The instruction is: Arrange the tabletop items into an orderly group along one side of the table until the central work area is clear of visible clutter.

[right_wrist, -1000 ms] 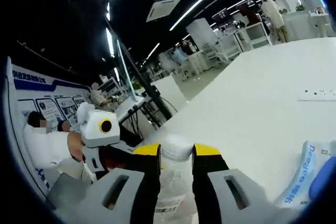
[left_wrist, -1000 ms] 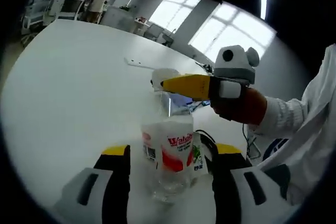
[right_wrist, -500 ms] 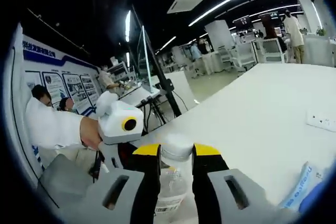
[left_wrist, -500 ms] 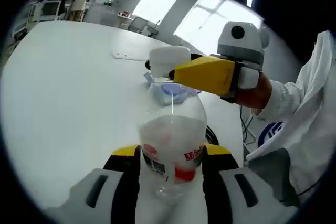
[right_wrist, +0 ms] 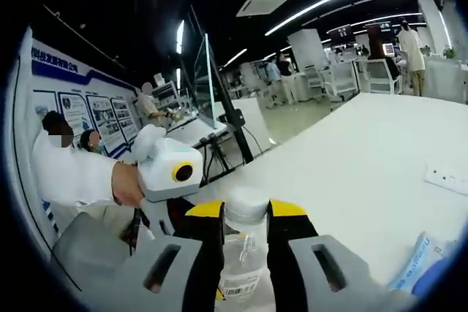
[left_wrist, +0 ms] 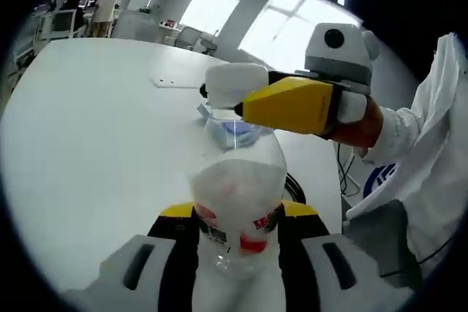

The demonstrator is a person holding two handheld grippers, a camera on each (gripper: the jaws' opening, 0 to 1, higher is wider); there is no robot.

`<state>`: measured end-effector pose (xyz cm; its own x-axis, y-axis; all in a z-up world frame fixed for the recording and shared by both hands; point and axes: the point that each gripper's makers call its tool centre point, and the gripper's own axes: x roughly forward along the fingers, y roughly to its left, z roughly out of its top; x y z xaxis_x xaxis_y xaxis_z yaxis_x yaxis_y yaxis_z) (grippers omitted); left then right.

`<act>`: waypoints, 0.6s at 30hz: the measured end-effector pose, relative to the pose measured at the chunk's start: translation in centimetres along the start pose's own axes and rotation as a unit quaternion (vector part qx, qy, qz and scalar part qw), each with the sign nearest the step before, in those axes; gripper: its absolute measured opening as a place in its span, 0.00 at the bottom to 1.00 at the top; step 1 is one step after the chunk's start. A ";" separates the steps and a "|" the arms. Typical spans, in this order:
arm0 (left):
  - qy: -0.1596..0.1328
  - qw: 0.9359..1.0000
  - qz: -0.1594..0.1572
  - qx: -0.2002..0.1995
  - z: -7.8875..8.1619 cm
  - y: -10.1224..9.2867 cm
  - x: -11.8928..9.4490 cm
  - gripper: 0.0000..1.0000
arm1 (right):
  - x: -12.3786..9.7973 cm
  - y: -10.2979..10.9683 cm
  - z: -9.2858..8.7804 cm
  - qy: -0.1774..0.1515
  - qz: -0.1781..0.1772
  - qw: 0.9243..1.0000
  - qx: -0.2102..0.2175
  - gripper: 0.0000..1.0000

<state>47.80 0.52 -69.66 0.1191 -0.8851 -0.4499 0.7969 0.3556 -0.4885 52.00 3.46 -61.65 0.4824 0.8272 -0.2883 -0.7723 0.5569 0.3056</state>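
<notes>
A: Both ends covered! Your left gripper (left_wrist: pixel 235 218) is clamped on the body of the clear water bottle (left_wrist: pixel 238 195), jaws pressed to either side of the red-and-white label, low at 6 o'clock in the left gripper view.

B: And your right gripper (right_wrist: pixel 245 213) is closed around the white cap (right_wrist: pixel 246 204), one yellow jaw tip on each side of it. In the left gripper view it comes in from 3 o'clock, onto the cap at 12 o'clock of the bottle.

A: The bottle looks lifted and tipped toward the lens, off the white tabletop (left_wrist: pixel 88 122). I can't tell whether its base touches anything.

B: So, the step as I read it: tighten or steady that cap before you park the bottle. Keep your left squeeze light, because thin plastic like this should buckle easily.

A: Turn with the right wrist only, and keep the bottle's axis straight through both grips.

B: Watch the blue-printed packet (right_wrist: pixel 424 261) at 4 o'clock in the right gripper view, near the bottle. Set the bottle beside it, toward the tabletop edge, not across the middle.
</notes>
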 end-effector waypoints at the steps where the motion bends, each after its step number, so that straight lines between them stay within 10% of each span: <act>1: -0.002 1.000 0.000 -0.001 0.1 -0.1 -0.1 0.41 | 0.0 0.1 0.2 -0.001 0.000 1.000 -0.001 0.19; 18: -0.029 0.998 0.006 0.054 5.7 -0.9 0.3 0.41 | -2.5 -0.9 5.0 -0.034 -0.019 0.998 -0.053 0.19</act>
<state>50.51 -1.73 -65.09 0.1607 -0.8983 -0.4089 0.8545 0.3339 -0.3980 53.59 1.26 -56.70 0.5361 0.8107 -0.2354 -0.7905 0.5799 0.1970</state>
